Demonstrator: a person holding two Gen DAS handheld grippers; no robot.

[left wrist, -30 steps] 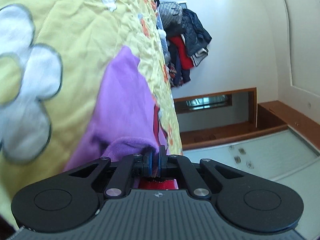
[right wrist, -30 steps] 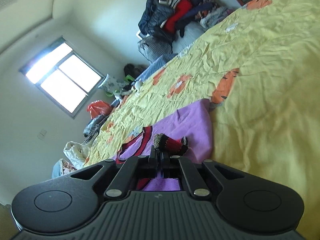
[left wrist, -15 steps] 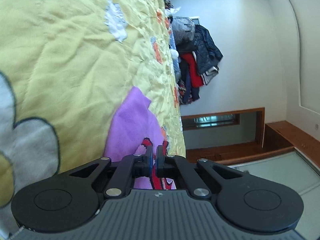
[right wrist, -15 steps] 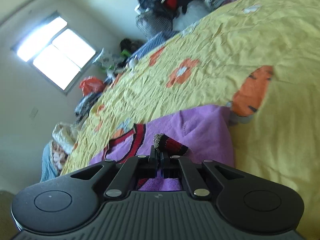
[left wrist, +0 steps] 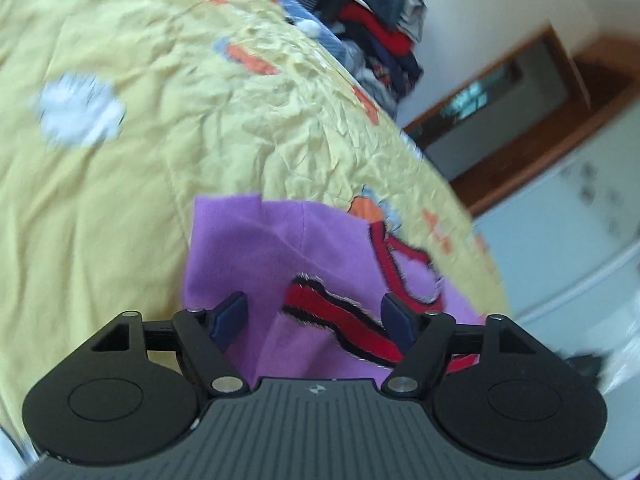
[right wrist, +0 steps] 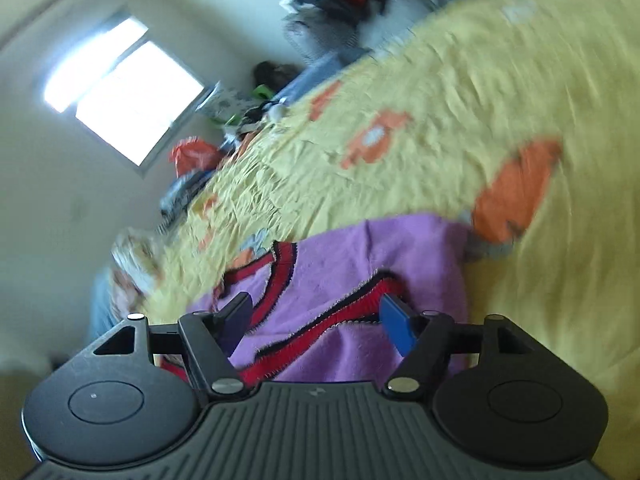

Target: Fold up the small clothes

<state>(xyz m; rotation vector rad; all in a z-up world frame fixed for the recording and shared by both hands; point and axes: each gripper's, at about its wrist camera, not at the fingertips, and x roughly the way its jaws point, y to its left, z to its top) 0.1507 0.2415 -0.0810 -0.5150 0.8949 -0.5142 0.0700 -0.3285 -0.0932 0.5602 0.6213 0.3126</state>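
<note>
Both grippers, left (left wrist: 316,314) and right (right wrist: 320,316), are seen just spread, pads clear of the purple garment (left wrist: 256,248), which is laid folded on the yellow bedspread (left wrist: 120,184), red-trimmed edge (left wrist: 340,320) crossing between them.

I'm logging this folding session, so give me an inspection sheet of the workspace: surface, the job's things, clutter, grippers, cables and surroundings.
Surface: bed with a wrinkled yellow bedspread printed with orange and white shapes.
Job's things: purple garment with red-and-black trim lies on the bedspread, partly folded over itself.
Clutter: pile of clothes at the far end of the bed; more bags and clothes along the bed's edge under the window.
Grippers: left gripper open, jaws just opened, trim lying between them unpinched; right gripper open, jaws just opened, likewise over the garment.
Cables: nothing seen.
Surroundings: bright window, pale walls, wooden frame.
</note>
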